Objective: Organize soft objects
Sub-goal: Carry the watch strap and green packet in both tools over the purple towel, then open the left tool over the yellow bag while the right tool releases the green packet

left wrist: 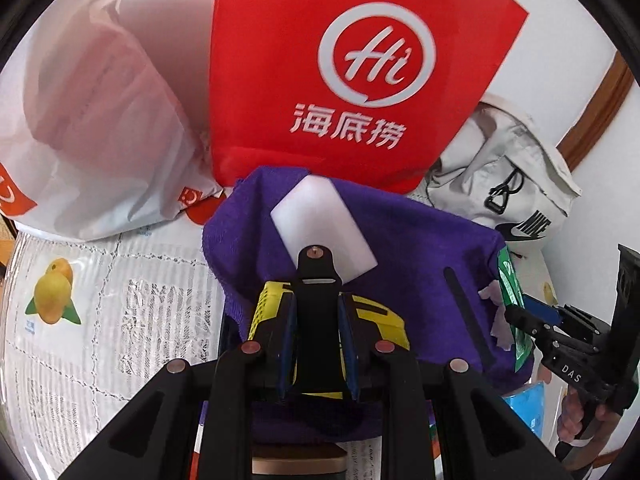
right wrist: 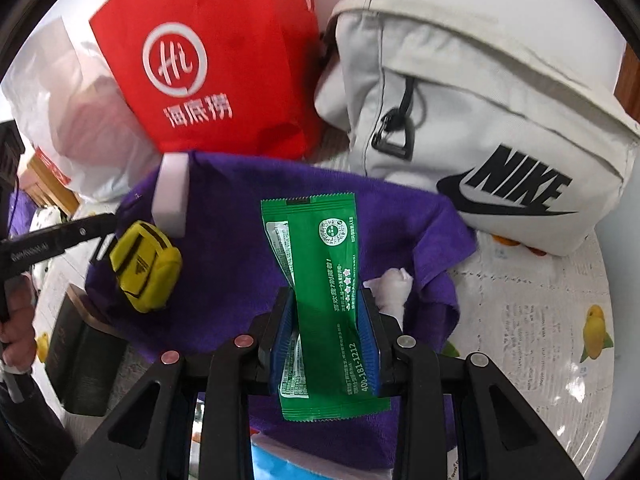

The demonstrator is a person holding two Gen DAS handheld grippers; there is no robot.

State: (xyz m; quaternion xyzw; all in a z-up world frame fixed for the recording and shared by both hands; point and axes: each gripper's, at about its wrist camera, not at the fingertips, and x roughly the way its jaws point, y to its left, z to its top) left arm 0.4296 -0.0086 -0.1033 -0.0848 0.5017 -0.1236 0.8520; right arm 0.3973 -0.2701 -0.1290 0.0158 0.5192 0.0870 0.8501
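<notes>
Crowding the back of the table (right wrist: pixel 560 340) are a red bag (right wrist: pixel 224 60), a grey pouch (right wrist: pixel 480 92) and a white plastic bag (left wrist: pixel 92 120), with a purple towel (right wrist: pixel 312 196) in front bearing a white foam block (right wrist: pixel 172 196). Over the towel, the right gripper (right wrist: pixel 326 344) is clenched on a green packet (right wrist: pixel 320 280). The left gripper (left wrist: pixel 316 340) is clamped on a black strap (left wrist: pixel 316 312) of a yellow pouch (right wrist: pixel 146 264).
</notes>
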